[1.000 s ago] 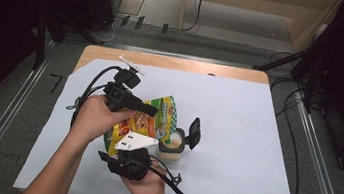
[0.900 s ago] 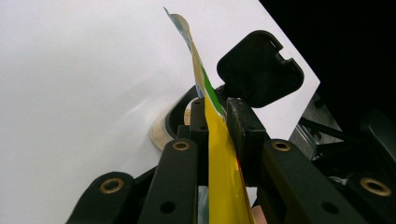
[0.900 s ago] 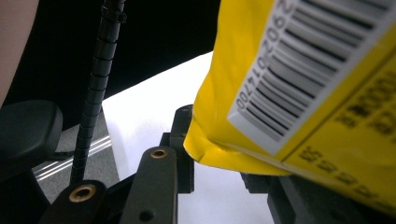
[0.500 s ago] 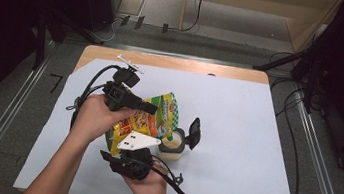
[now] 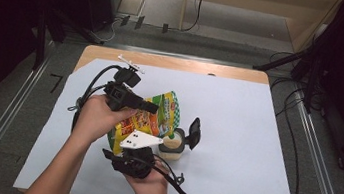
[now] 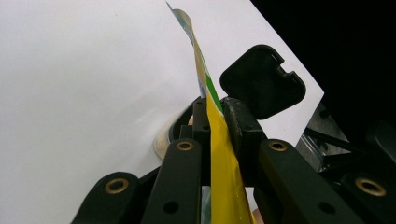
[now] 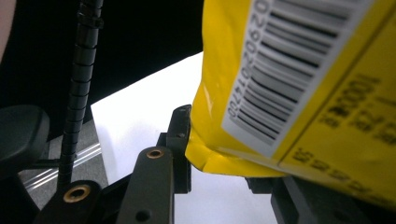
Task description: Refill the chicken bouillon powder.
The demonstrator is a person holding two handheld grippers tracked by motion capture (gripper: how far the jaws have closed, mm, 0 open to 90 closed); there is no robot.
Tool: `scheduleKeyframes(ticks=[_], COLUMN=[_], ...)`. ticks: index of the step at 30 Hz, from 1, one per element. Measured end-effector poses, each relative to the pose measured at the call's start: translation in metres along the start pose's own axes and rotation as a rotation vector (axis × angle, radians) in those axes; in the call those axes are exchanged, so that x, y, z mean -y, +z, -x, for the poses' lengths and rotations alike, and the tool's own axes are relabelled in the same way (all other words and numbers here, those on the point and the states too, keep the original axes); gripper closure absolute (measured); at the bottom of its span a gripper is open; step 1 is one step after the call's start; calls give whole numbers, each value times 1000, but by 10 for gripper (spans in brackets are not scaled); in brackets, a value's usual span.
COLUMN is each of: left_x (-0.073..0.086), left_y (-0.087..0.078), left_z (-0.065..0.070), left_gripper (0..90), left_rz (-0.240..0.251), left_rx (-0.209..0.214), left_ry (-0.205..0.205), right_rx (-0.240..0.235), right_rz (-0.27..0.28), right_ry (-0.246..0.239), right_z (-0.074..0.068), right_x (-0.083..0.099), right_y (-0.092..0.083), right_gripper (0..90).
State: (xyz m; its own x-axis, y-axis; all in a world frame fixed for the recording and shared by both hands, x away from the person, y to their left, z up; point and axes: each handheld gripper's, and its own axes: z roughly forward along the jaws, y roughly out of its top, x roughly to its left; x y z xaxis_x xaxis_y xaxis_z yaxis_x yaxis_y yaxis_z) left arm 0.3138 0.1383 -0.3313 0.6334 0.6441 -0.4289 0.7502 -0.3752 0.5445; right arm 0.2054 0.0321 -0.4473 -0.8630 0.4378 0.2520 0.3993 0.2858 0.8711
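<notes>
A yellow and green snack bag (image 5: 149, 121) is held off the white table sheet between both grippers. My left gripper (image 5: 154, 108) comes in from the left and is shut on the bag's thin top edge (image 6: 219, 158); both pads (image 6: 236, 121) press flat on it. My right gripper (image 5: 139, 143) reaches up from the near side to the bag's bottom (image 7: 299, 93), where the barcode shows. Its left pad (image 7: 180, 140) touches the bag's corner and the other jaw is mostly hidden behind the bag. A small round cup (image 5: 172, 145) with a hinged black lid (image 5: 194, 133) stands open beside the bag.
The white sheet (image 5: 245, 137) covers a wooden table with free room to the right and far side. Black cables trail from both grippers at the left and near edges. Metal rails run along the floor on either side. The lid (image 6: 261, 79) rises just past my left gripper's jaws.
</notes>
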Motion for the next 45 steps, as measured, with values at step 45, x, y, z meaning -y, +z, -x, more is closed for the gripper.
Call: scheduleKeyframes(ticks=[45], left_x=[0], left_y=[4], left_z=[1], left_gripper=[830], left_rz=[-24], left_rx=[15], left_ry=[-4], right_rx=[-26], right_rz=[-2], right_ry=[42], right_z=[2], right_x=[1], right_y=[0], right_gripper=[687])
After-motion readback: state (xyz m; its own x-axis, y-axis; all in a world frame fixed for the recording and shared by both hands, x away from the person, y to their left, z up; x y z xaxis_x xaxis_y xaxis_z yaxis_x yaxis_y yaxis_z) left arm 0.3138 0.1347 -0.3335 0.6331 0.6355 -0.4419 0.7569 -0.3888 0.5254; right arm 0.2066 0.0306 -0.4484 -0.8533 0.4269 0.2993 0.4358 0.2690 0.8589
